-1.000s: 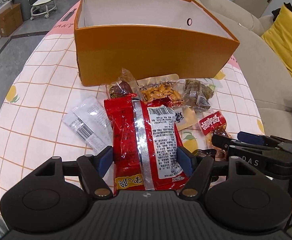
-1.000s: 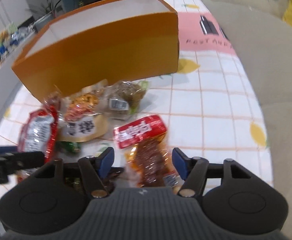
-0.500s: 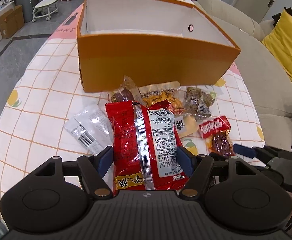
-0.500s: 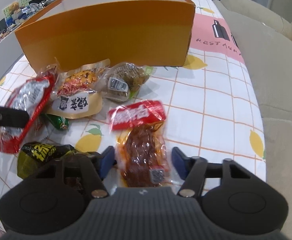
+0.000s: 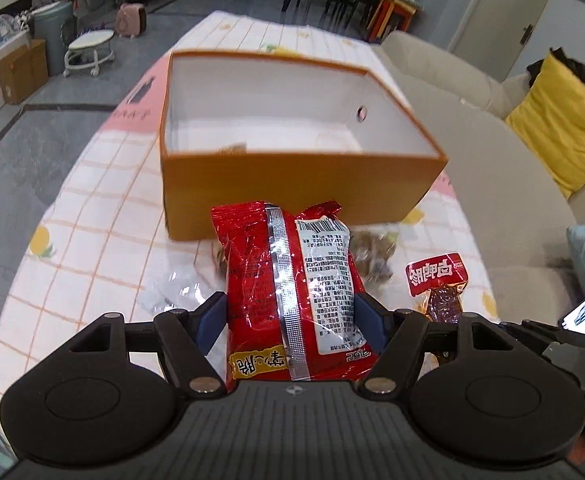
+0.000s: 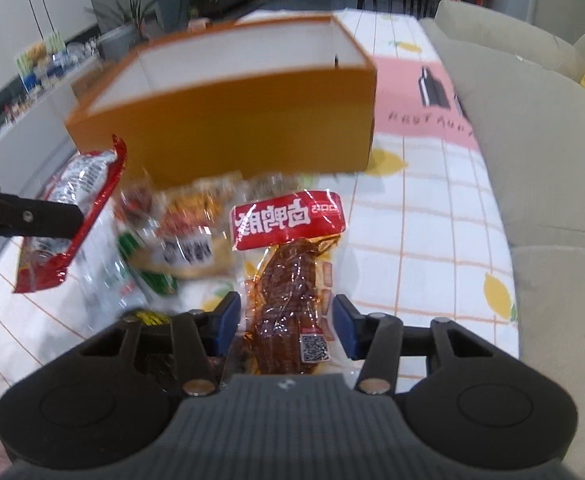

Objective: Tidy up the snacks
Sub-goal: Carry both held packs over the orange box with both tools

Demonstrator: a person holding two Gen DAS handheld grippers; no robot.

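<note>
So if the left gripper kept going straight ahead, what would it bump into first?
Probably the orange box: the red bag it holds already reaches toward the near wall, though depth is unclear.

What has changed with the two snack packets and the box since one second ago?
Both packets were lifted off the table: the red bag in the left gripper, the meat packet in the right gripper, whose jaws have just been closing on it. The orange box stayed in place.
</note>
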